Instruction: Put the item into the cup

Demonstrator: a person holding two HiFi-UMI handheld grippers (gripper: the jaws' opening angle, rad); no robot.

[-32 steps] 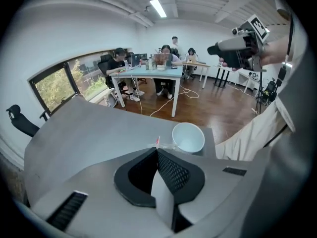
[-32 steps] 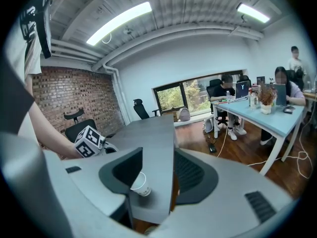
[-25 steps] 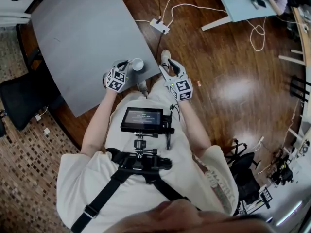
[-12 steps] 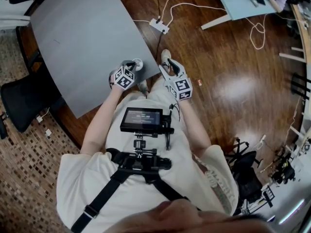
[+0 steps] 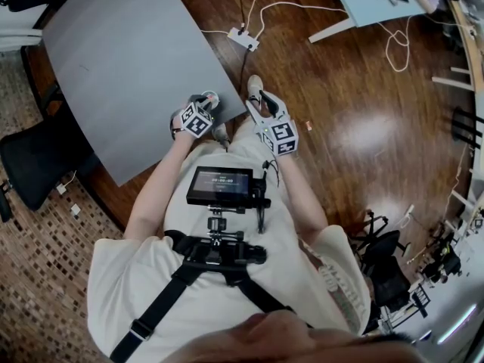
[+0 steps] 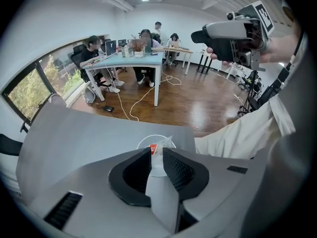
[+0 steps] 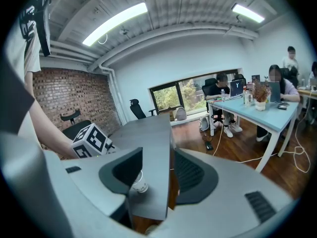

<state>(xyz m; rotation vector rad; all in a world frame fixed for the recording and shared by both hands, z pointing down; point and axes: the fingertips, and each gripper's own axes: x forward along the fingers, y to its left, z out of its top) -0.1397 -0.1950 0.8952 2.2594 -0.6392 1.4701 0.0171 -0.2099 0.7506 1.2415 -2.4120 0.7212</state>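
On the grey table (image 5: 121, 59), upper left in the head view, the left gripper (image 6: 157, 151) covers most of the cup (image 6: 147, 142). Its jaws have just been opening and stand apart. The red-and-clear item (image 6: 154, 148) sits inside the rim past their tips, partly hidden. The right gripper (image 7: 158, 155), at centre, is parted and empty. A power strip (image 5: 243, 39) lies on the floor above.

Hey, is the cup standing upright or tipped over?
Upright: the cup stands on the grey table, with its open round rim facing up.

Cream T-shirt (image 5: 136, 278), black harness (image 5: 219, 254) with monitor (image 5: 221, 185), grey left tool (image 5: 206, 99) and right tool (image 5: 259, 100).
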